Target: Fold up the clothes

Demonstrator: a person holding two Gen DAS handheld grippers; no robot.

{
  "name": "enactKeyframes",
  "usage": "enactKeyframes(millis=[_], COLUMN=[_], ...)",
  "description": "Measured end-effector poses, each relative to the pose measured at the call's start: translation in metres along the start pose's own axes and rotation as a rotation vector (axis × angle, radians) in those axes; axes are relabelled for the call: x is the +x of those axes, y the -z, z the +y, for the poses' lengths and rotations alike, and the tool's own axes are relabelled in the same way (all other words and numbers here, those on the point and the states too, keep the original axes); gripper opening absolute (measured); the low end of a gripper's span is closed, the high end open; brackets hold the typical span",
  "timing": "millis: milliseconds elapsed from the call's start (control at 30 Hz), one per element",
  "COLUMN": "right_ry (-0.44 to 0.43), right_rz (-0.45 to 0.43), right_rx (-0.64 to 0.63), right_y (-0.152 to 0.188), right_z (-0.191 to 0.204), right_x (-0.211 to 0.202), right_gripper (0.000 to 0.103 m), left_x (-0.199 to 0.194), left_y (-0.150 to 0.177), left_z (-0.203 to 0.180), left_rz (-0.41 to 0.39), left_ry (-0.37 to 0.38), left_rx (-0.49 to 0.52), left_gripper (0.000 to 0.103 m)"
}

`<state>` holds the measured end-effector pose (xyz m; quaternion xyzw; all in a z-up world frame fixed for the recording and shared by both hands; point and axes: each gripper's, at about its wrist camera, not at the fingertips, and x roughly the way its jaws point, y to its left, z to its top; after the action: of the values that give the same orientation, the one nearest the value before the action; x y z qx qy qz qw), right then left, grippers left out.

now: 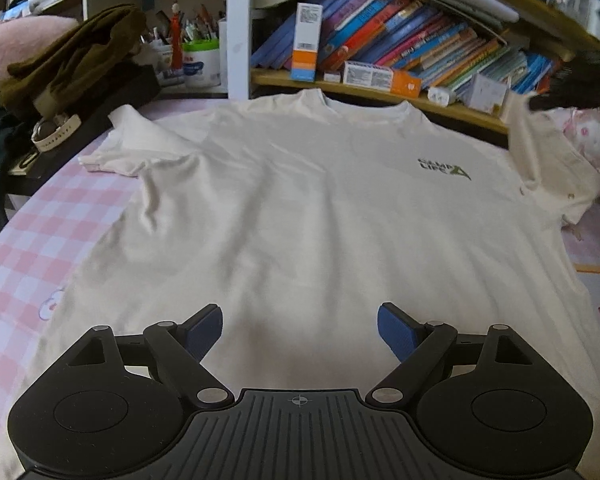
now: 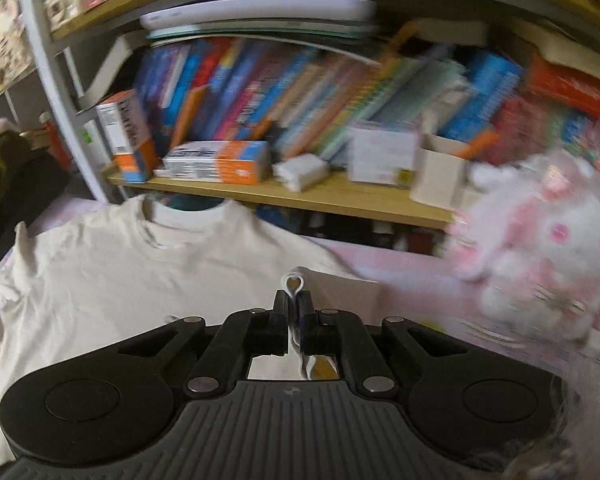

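Observation:
A cream T-shirt (image 1: 300,208) with a small green chest logo lies face up on a pink checked cloth (image 1: 28,232), collar toward the shelves. My left gripper (image 1: 300,332) is open and empty, hovering over the shirt's lower middle. My right gripper (image 2: 294,300) is shut on the shirt's right sleeve (image 2: 340,284), pinching a fold of cloth and lifting it. In the left wrist view this raised sleeve (image 1: 536,140) hangs from the dark right gripper (image 1: 572,92) at the far right. The shirt (image 2: 120,272) also shows in the right wrist view.
A wooden bookshelf (image 1: 380,96) full of books and boxes runs behind the shirt. Brown clothes (image 1: 72,56) and a watch (image 1: 56,132) lie at the left. A pink and white plush toy (image 2: 548,256) sits at the right.

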<state>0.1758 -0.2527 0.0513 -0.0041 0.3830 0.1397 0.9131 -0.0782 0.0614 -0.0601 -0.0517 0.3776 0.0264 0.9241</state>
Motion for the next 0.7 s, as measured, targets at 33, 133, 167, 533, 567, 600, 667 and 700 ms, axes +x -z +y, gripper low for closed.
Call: enactKeyframes(millis=[33, 133, 167, 533, 567, 600, 667, 700], right_ry=[-0.001, -0.014, -0.028, -0.063, -0.051, -0.048, -0.065, -0.075], right_rz=[0.004, 0.023, 0.037, 0.033, 0.044, 0.056, 0.091, 0.109], right_rx=[-0.011, -0.035, -0.041, 0.022, 0.027, 0.023, -0.021, -0.047], right_y=[-0.004, -0.010, -0.009, -0.004, 0.001, 0.009, 0.029, 0.039], right_z=[0.014, 0.057, 0.072, 0.059, 0.051, 0.046, 0.046, 0.047], right_x=[0.008, 0.039, 0.053, 0.041, 0.036, 0.032, 0.025, 0.022], right_gripper=[0.004, 0.006, 0.008, 0.048, 0.048, 0.048, 0.048, 0.048], left_x=[0.000, -0.001, -0.001, 0.002, 0.003, 0.005, 0.007, 0.009], left_y=[0.001, 0.005, 0.007, 0.011, 0.010, 0.009, 0.006, 0.005], left_z=[0.007, 0.026, 0.031, 0.057, 0.054, 0.052, 0.047, 0.044], left_rz=[0.000, 0.010, 0.015, 0.021, 0.018, 0.015, 0.010, 0.009], left_ry=[0.001, -0.011, -0.017, -0.043, -0.038, -0.033, -0.023, -0.019], left_rx=[-0.006, -0.026, -0.031, -0.096, -0.091, -0.087, -0.077, -0.071], left_gripper=[0.088, 0.089, 0.089, 0.090, 0.090, 0.090, 0.090, 0.090])
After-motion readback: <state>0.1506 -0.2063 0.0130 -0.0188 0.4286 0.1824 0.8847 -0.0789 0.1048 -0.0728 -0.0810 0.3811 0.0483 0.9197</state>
